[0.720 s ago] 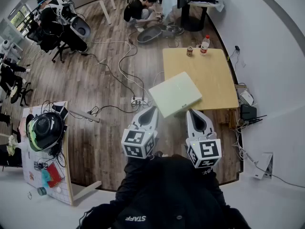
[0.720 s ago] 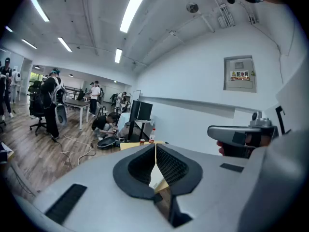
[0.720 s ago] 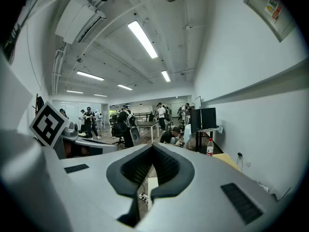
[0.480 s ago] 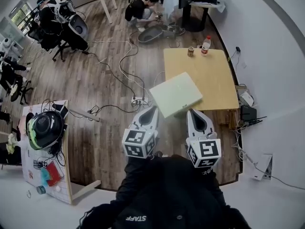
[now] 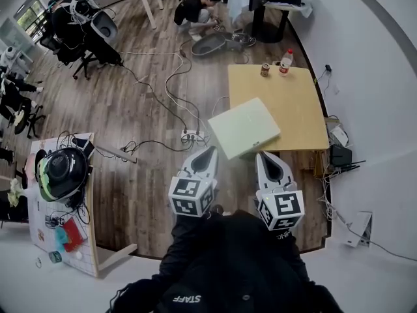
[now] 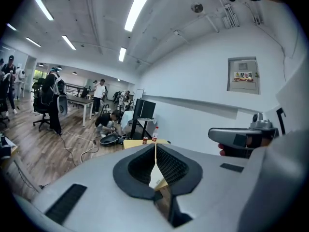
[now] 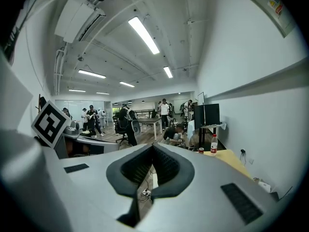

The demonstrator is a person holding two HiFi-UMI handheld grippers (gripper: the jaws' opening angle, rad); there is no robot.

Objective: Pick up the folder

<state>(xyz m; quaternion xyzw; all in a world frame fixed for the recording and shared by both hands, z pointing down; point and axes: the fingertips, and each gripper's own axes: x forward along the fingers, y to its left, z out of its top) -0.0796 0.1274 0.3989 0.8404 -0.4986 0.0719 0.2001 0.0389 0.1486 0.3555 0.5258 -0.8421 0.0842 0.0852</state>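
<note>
The folder (image 5: pixel 244 127) is a pale green-white flat square. It lies askew on the near left corner of the wooden table (image 5: pixel 296 103) and overhangs the edge. Both grippers hover over the floor just short of it and touch nothing. My left gripper (image 5: pixel 207 150) points at the folder's near left corner, its jaws pressed together and empty. My right gripper (image 5: pixel 263 154) sits under the folder's near right edge, also shut and empty. In the left gripper view a sliver of the folder (image 6: pixel 155 180) shows below the shut gripper (image 6: pixel 155 149). The right gripper (image 7: pixel 153 148) has its jaws closed in its own view.
A bottle (image 5: pixel 285 62) and a can (image 5: pixel 265 70) stand at the table's far edge. Cables and a power strip (image 5: pixel 191 136) lie on the wood floor left of the table. A helmet (image 5: pixel 60 175) rests on a low board at left. A person (image 5: pixel 195 8) crouches far off.
</note>
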